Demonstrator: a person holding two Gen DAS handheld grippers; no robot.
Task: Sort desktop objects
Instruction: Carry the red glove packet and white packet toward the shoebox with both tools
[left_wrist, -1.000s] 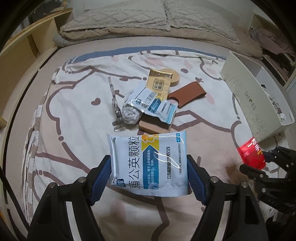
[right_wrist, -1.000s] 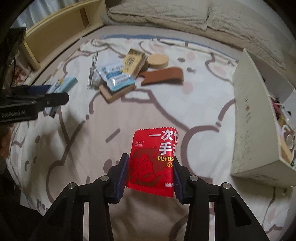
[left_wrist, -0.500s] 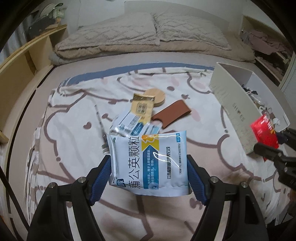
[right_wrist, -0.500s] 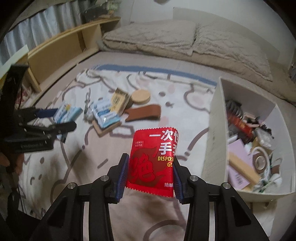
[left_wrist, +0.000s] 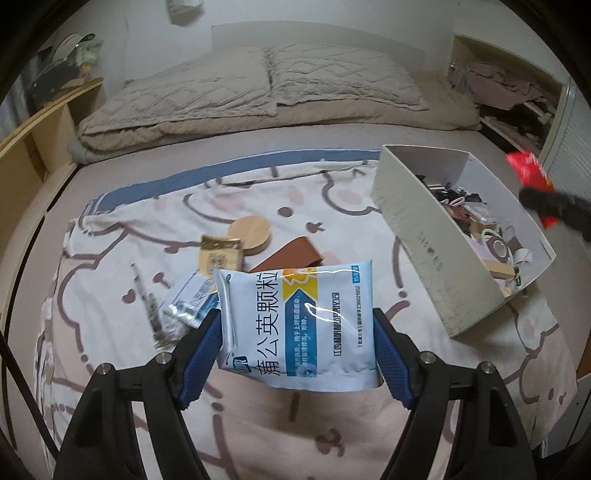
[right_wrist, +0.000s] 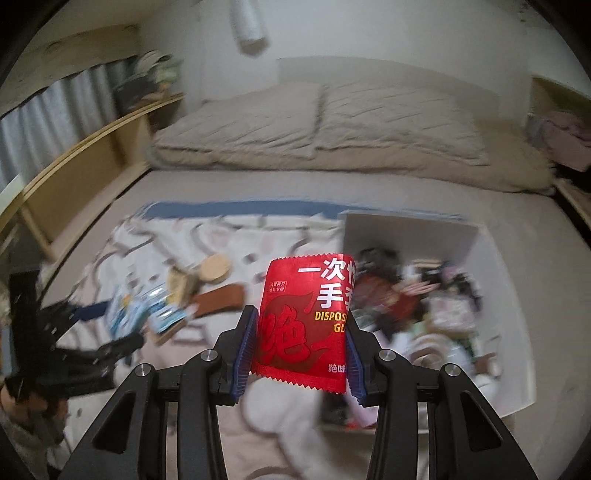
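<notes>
1. Blue-and-white sachet (left_wrist: 299, 325) sits crosswise between the blue pads of the left gripper (left_wrist: 297, 350), clamped at both side edges and held above the patterned blanket (left_wrist: 110, 258).
2. Loose clutter lies behind it: a round wooden lid (left_wrist: 249, 234) and a brown case (left_wrist: 295, 254).
3. Red packet (right_wrist: 306, 321) is pinched upright in the right gripper (right_wrist: 301, 354), jaws fairly narrow, in front of the white box (right_wrist: 410, 230) full of odds and ends.

white sachet (left_wrist: 299, 325): glossy plastic film, light glinting on its face;
red packet (right_wrist: 306, 325): shiny foil-like film, zigzag-cut edges;
left gripper (left_wrist: 297, 343): matt black plastic, ribbed blue pads, bright metal screws;
round lid (left_wrist: 249, 234): pale smooth wood;
storage box (left_wrist: 424, 251): matt white card, scuffed;
bed sheet (left_wrist: 110, 295): soft printed cloth;
pillows (left_wrist: 266, 81): textured beige cloth
</notes>
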